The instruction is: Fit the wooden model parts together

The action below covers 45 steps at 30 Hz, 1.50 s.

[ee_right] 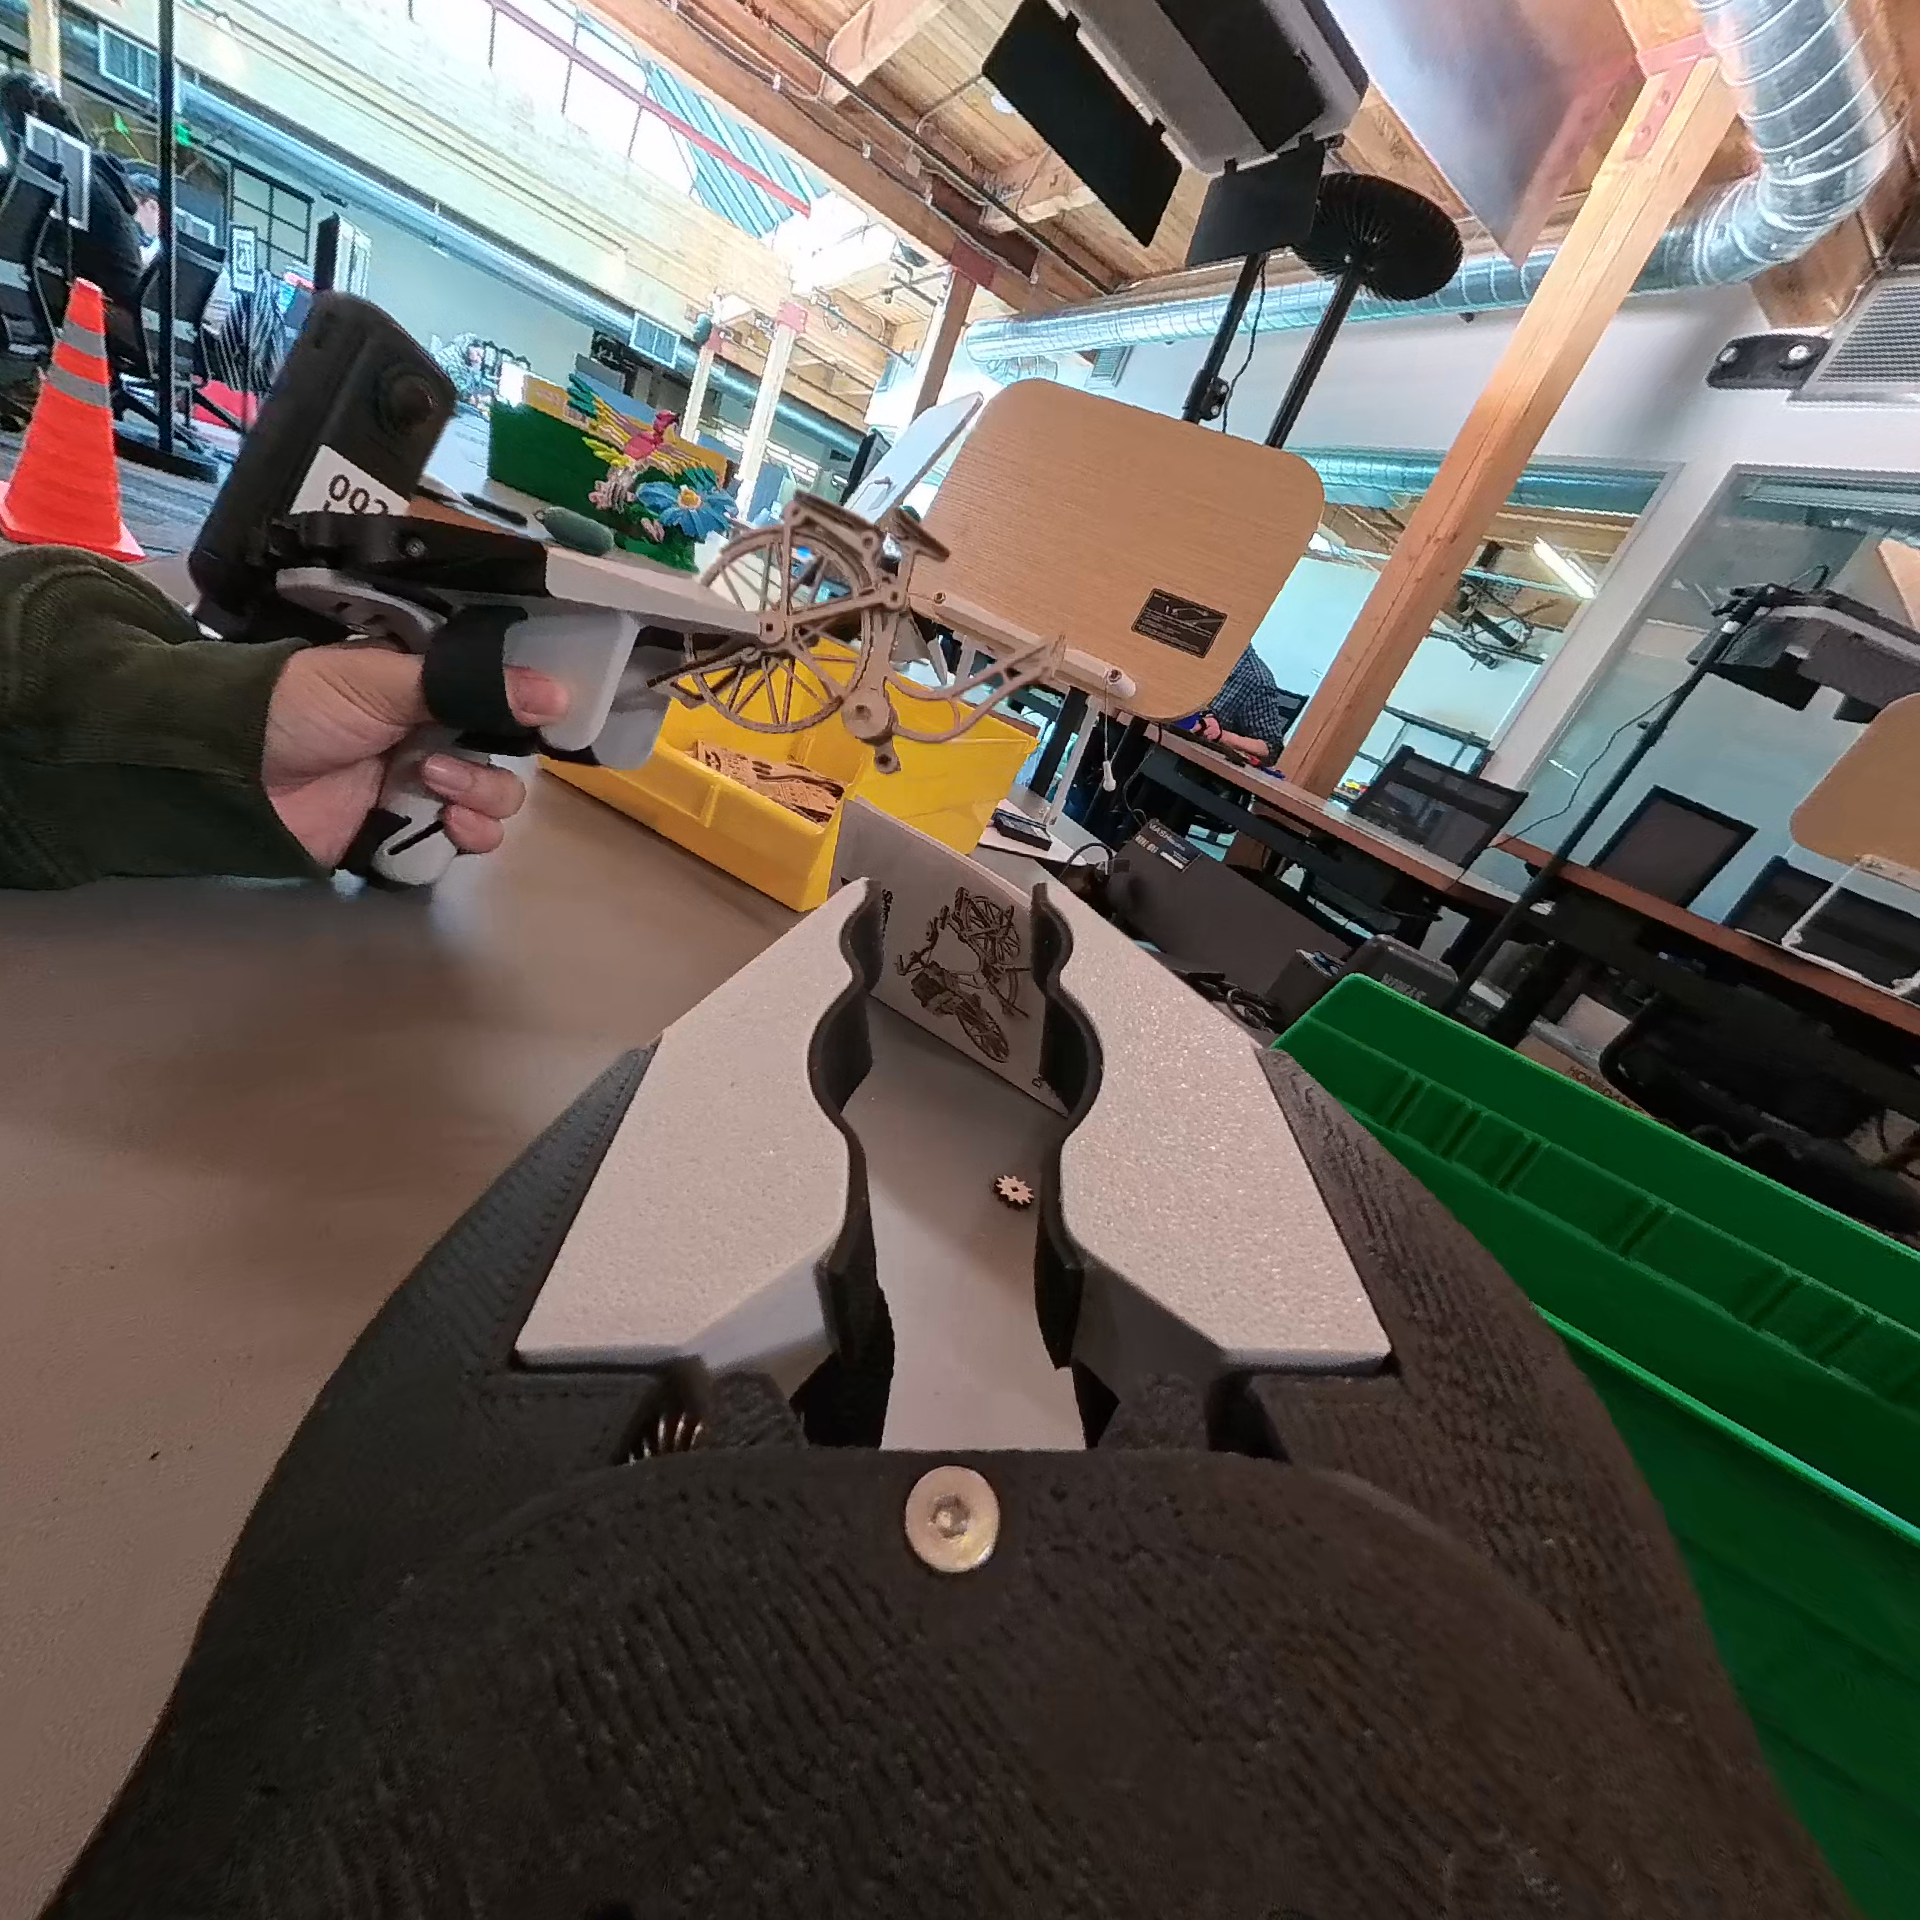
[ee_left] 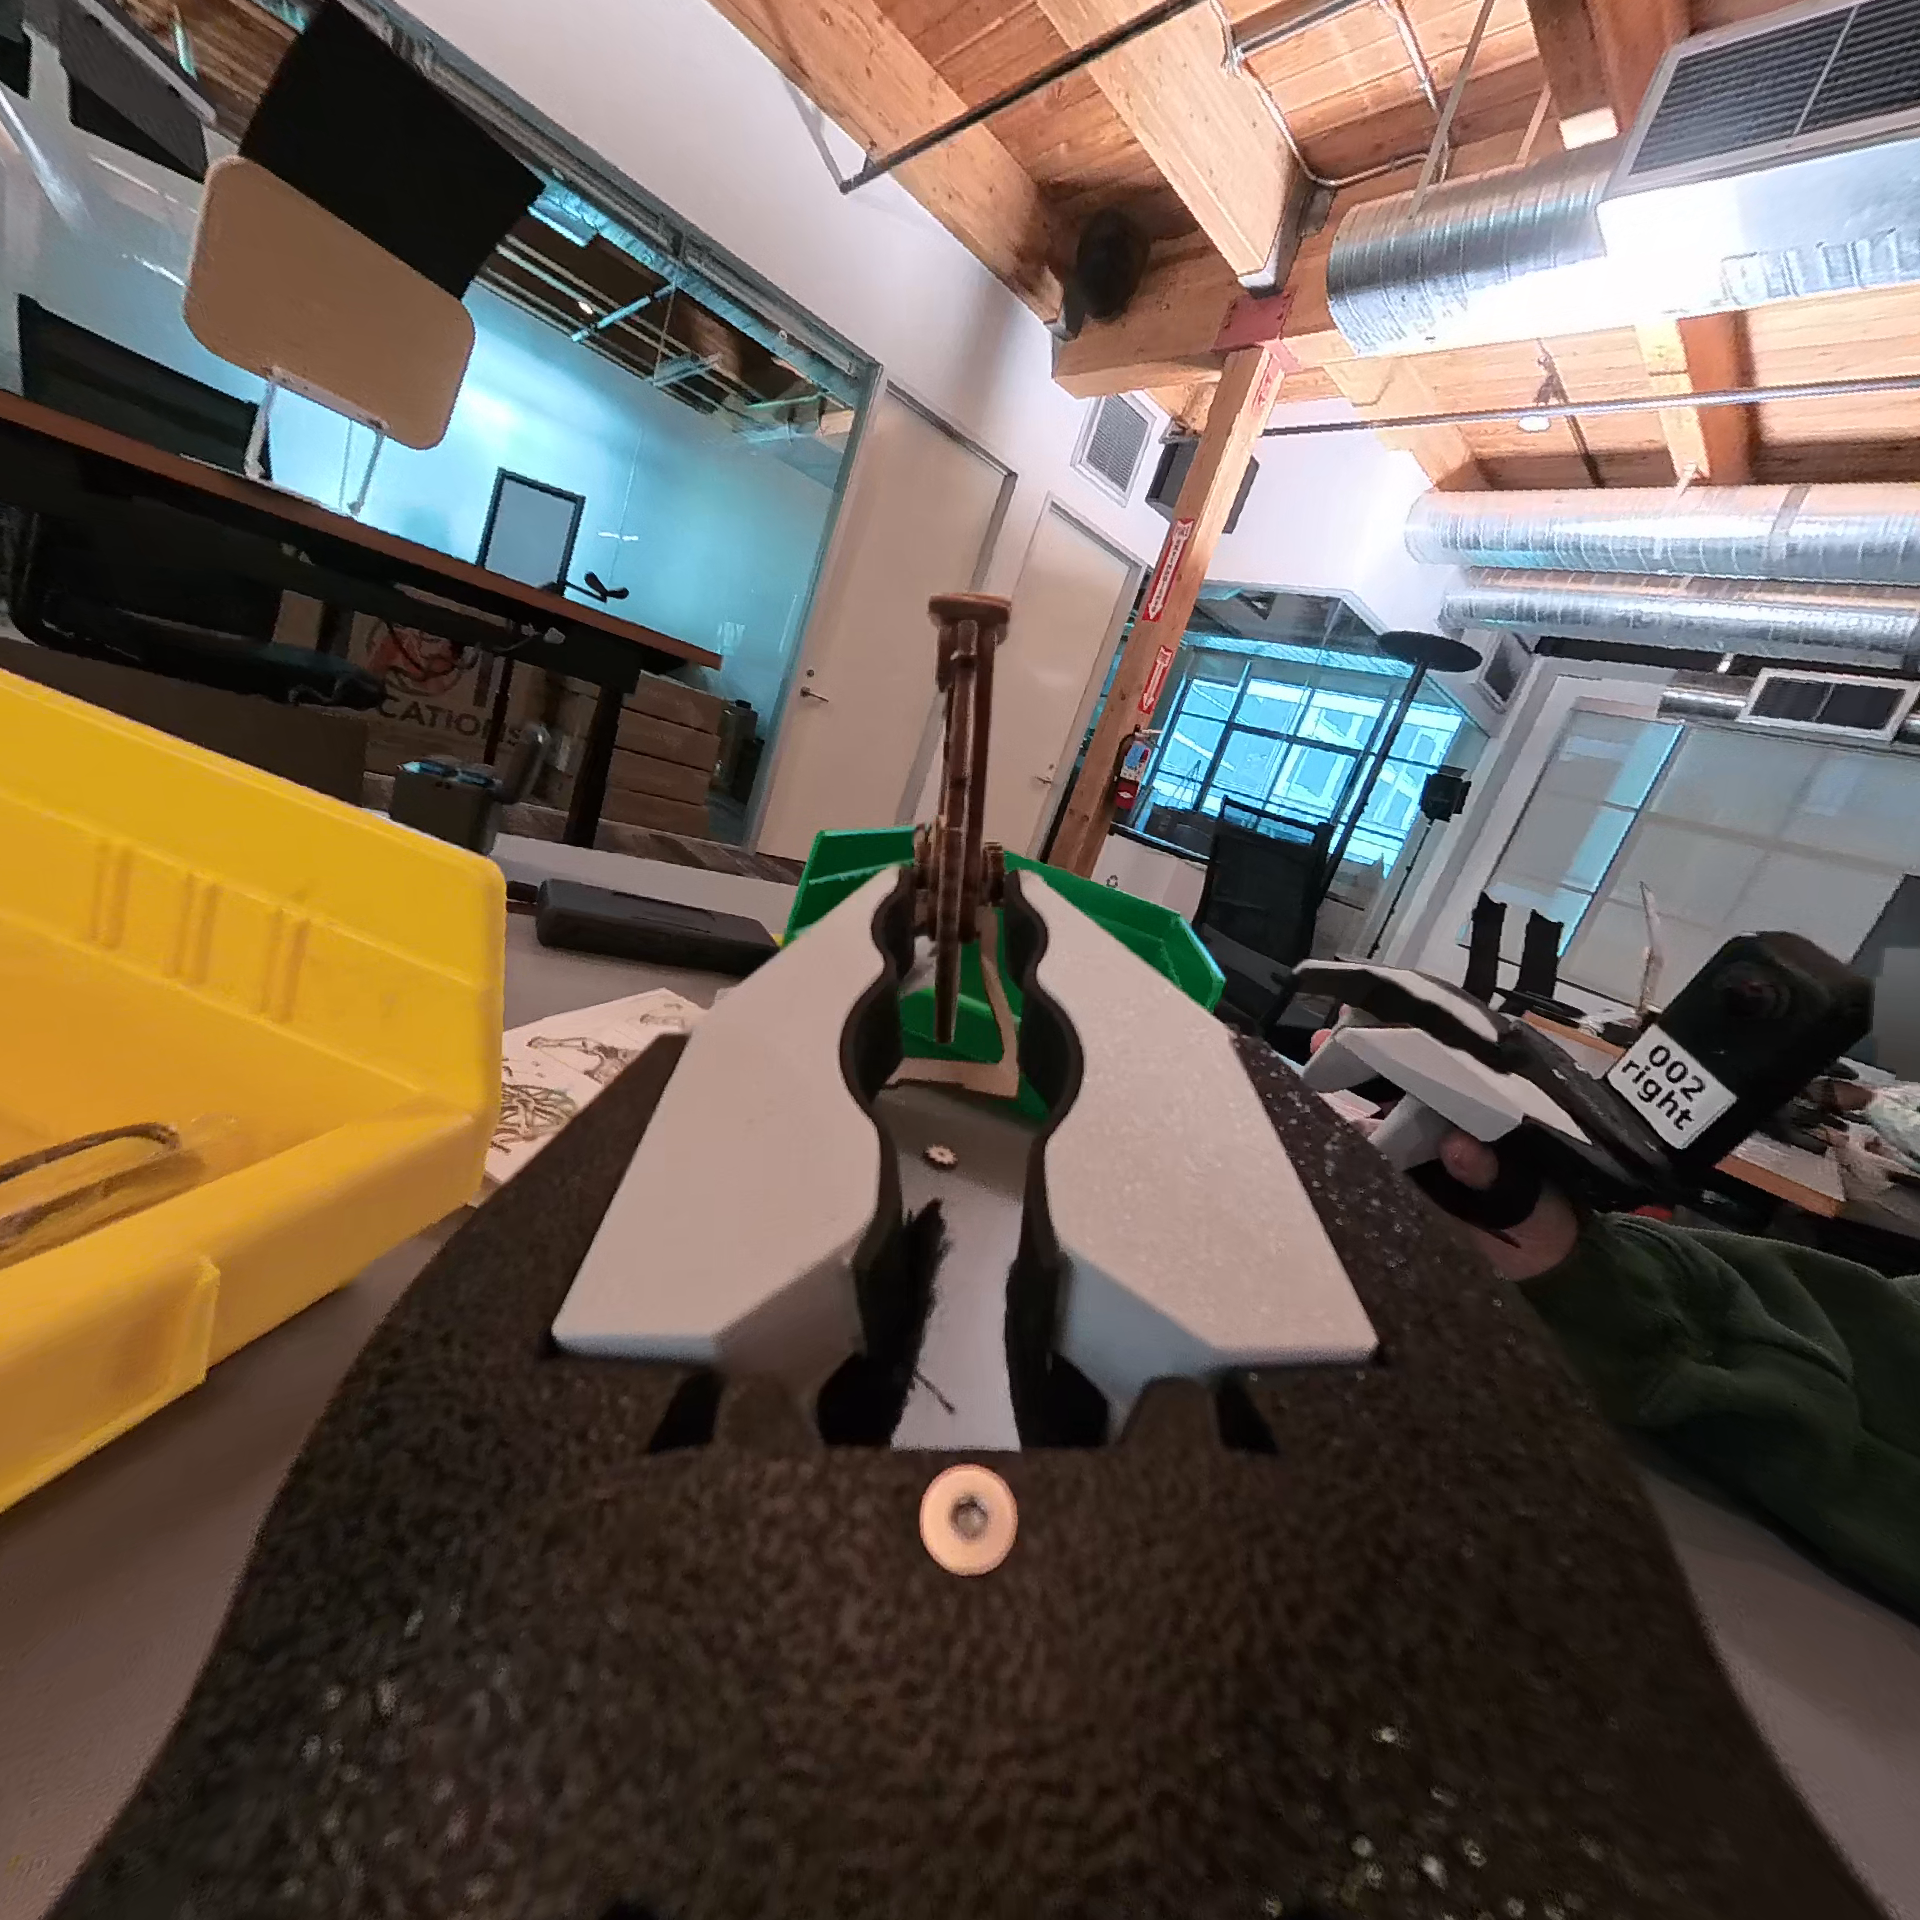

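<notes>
My left gripper (ee_left: pixel 958 883) is shut on a wooden bicycle model (ee_left: pixel 961 769), seen edge-on and held up above the table. In the right wrist view the left gripper (ee_right: pixel 743 621) holds the model (ee_right: pixel 821 634) by its rear wheel, and both wheels, the frame and the handlebars show. My right gripper (ee_right: pixel 951 899) is open and empty, low over the table. A small wooden gear (ee_right: pixel 1013 1190) lies on the table between its fingers. It also shows in the left wrist view (ee_left: pixel 943 1155). The right gripper (ee_left: pixel 1325 1023) sits to the right of the left one.
A printed instruction sheet (ee_right: pixel 966 966) lies just beyond the right gripper's tips. A yellow bin (ee_left: pixel 239 1039) with wooden parts stands on the left, a green bin (ee_right: pixel 1662 1299) on the right. The grey table (ee_right: pixel 312 1091) carries it all. A black case (ee_left: pixel 655 925) lies behind.
</notes>
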Available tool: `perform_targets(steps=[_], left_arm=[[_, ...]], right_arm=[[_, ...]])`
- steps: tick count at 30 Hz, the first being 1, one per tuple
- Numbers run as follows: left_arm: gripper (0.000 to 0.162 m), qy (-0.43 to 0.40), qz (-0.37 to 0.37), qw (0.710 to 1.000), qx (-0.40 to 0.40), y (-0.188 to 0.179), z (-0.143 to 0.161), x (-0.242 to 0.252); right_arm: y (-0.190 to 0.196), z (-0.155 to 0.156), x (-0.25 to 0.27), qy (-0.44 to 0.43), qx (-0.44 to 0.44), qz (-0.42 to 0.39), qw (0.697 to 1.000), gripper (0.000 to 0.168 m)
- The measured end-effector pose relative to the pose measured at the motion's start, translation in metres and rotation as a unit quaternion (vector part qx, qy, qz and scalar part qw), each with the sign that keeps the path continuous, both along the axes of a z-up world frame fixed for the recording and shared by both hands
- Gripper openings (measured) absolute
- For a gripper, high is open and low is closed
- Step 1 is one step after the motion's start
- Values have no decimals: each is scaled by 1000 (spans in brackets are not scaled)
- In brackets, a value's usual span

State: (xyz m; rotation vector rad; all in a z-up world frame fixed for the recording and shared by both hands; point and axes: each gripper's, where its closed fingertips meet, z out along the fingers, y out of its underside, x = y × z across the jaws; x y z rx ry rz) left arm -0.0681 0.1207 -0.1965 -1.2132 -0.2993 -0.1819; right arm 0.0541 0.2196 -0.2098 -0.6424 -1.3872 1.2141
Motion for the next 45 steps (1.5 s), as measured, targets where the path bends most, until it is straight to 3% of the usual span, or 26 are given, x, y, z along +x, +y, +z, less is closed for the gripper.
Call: perform_targets(steps=[5, 15, 20, 24, 26, 29, 33, 36, 37, 39, 40, 42, 45], left_arm=[[14, 38, 26, 998, 29, -7, 23, -2], [14, 210, -30, 977, 14, 33, 49, 3], [14, 225, -83, 971, 16, 39, 41, 3], [14, 189, -117, 975, 22, 29, 32, 6], [14, 189, -118, 974, 28, 25, 35, 7], [14, 185, -98, 977, 40, 16, 42, -10], [14, 138, -60, 987, 54, 2, 49, -49], [14, 118, -37, 991, 57, -4, 50, -70], [14, 112, -34, 991, 58, -5, 50, -74], [14, 99, -35, 993, 62, -7, 51, -78], [14, 95, -35, 993, 64, -8, 51, -79], [14, 91, -36, 993, 64, -8, 51, -80], [14, 86, -43, 994, 57, -5, 46, -79]], right_arm=[[-11, -11, -2, -2, 77, -3, 997, 26], [-27, -48, -18, -30, 269, -54, 961, 21], [-22, -72, -29, -75, 341, -83, 934, 22], [-4, -64, -33, -79, 354, -147, 920, 24], [-5, -58, -39, -103, 308, -151, 934, 36], [-23, -49, -69, -153, 228, -128, 953, 68], [-21, -51, -126, -203, 275, -149, 928, 93], [-11, -57, -158, -224, 286, -162, 917, 92], [-4, -63, -163, -242, 290, -173, 909, 89], [3, -78, -160, -278, 314, -184, 889, 66], [6, -81, -156, -280, 332, -194, 880, 51], [1, -87, -142, -282, 371, -189, 864, 4], [-12, -87, -125, -256, 409, -194, 854, 0]])
